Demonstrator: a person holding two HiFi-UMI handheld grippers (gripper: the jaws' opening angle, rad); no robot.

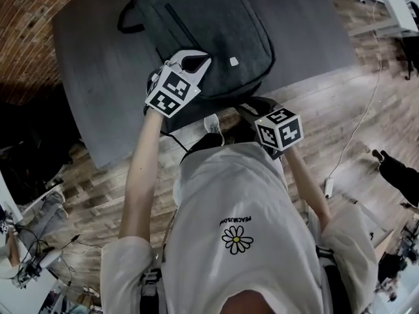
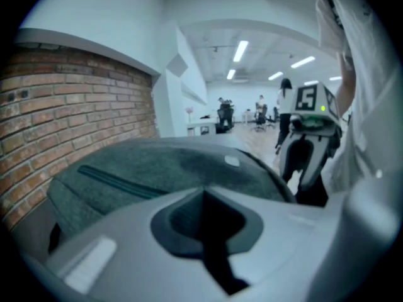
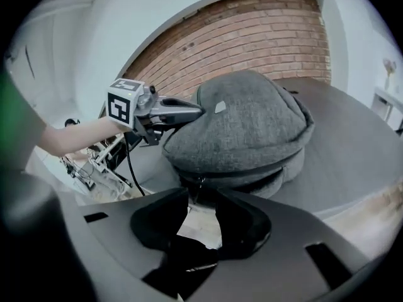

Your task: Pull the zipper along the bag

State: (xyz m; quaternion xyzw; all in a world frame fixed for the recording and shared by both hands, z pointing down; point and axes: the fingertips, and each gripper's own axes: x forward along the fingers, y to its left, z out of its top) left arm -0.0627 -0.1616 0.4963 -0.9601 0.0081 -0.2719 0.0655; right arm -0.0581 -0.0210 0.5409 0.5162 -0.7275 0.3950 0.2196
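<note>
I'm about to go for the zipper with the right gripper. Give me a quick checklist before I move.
1. Right gripper jaws apart: ok.
2. Zipper pull lined up ahead of that gap: ok.
3. Zipper pull between the pads: not ok, it hangs beyond them.
4. Left gripper tip on top of the backpack: ok.
5. Left gripper pinching fabric: cannot tell; its jaws are together.
6. Backpack resting on the table: ok.

Bag (image 1: 209,31) lies on table (image 1: 85,97), at its near edge.
</note>
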